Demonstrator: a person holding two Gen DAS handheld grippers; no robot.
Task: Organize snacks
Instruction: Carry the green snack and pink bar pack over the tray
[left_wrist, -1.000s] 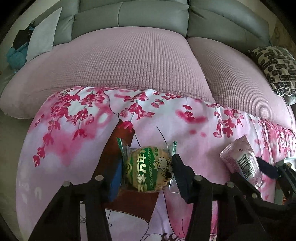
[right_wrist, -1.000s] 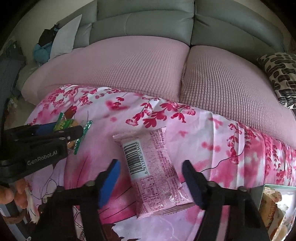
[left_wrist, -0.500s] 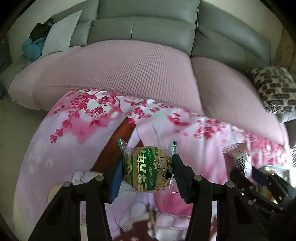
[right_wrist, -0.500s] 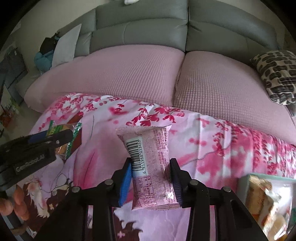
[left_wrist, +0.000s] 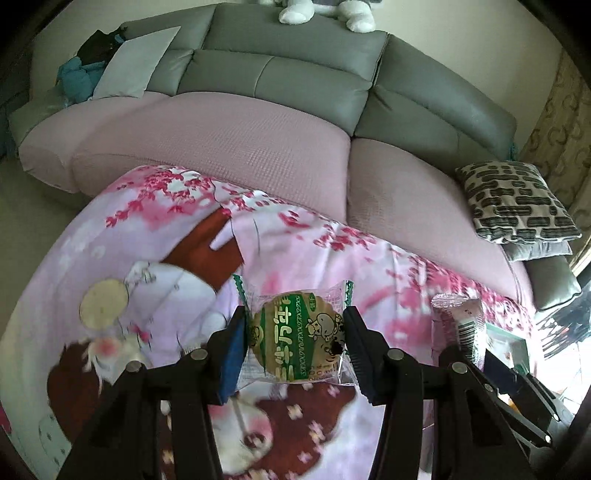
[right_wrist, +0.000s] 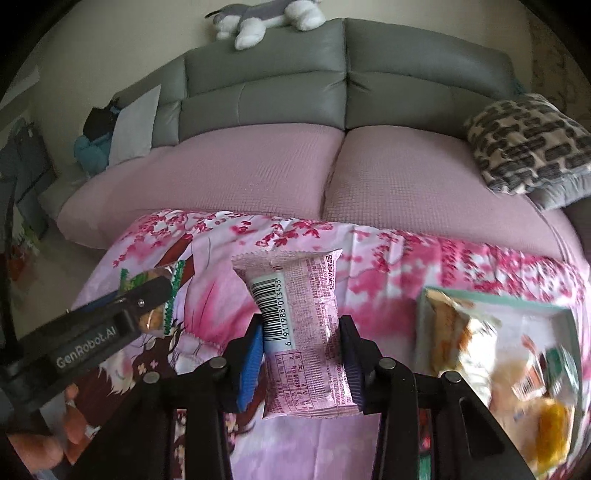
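My left gripper (left_wrist: 295, 343) is shut on a round green-and-tan wrapped biscuit (left_wrist: 295, 338) and holds it above the pink floral cloth (left_wrist: 155, 288). My right gripper (right_wrist: 301, 350) is shut on a pink snack packet with a barcode (right_wrist: 303, 332), also lifted above the cloth. The pink packet shows at the right of the left wrist view (left_wrist: 460, 325). The left gripper with the biscuit (right_wrist: 147, 291) shows at the left of the right wrist view. A green-rimmed tray (right_wrist: 495, 299) with several wrapped snacks lies to the right.
A grey sofa (right_wrist: 343, 88) with pink seat covers (right_wrist: 258, 166) stands behind the cloth. A patterned cushion (right_wrist: 524, 144) lies at its right end, a grey pillow (right_wrist: 135, 122) at its left. A plush toy (right_wrist: 266, 18) lies on the backrest.
The right gripper closed on the pink packet and lifted it. Both grippers rose with their snacks and drew back from the sofa; the tray came into the right wrist view.
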